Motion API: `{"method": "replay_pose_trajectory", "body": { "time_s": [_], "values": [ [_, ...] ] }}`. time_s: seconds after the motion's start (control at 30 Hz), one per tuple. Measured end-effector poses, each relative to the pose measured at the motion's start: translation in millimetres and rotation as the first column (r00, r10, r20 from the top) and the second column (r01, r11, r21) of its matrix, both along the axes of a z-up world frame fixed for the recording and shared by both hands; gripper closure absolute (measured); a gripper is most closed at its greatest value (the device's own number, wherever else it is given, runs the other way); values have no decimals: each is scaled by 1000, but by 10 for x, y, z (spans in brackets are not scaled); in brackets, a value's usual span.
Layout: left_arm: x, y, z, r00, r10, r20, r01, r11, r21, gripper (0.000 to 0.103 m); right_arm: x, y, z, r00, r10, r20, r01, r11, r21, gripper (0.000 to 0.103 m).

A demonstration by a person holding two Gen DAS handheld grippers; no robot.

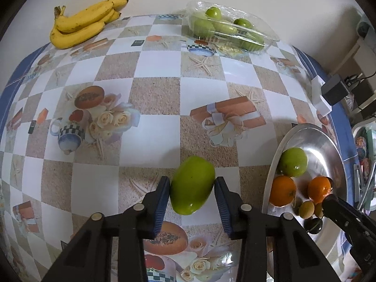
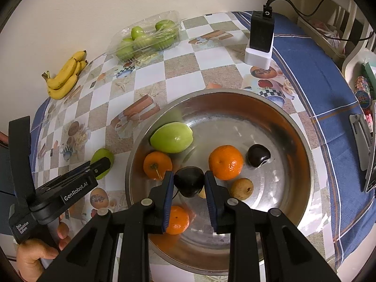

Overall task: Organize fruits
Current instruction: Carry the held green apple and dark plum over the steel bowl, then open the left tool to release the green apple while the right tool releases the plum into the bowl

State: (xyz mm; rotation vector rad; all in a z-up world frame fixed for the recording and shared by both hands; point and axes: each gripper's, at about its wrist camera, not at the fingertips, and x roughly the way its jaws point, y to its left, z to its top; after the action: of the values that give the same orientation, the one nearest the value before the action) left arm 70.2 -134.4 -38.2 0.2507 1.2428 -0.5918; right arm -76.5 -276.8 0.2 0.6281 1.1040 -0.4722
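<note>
Left gripper [image 1: 191, 188] clamps a smooth green oval fruit [image 1: 192, 185] above the checkered tablecloth [image 1: 155, 94], just left of the round steel bowl [image 1: 329, 141]. Right gripper [image 2: 189, 181] pinches a dark glossy fruit [image 2: 189, 181] inside that bowl. Best lifted straight up, clear of the neighbouring oranges [image 2: 225, 162]; firm but gentle squeeze advised.

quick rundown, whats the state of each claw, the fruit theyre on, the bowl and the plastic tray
left claw: shut on green fruit, outside the bowl
right claw: shut on dark fruit, over the bowl
metal bowl: upright, holding fruit
plastic tray: lid open, green fruit inside
bananas: bunched, on the table
</note>
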Motion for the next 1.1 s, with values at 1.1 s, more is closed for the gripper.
{"method": "replay_pose_trajectory", "body": {
  "time_s": [1.1],
  "values": [
    [-740, -564, 357, 971, -233, -43, 231, 972, -50, 62, -241, -230, -160, 994, -82, -77, 86, 996, 40, 75]
  ]
}}
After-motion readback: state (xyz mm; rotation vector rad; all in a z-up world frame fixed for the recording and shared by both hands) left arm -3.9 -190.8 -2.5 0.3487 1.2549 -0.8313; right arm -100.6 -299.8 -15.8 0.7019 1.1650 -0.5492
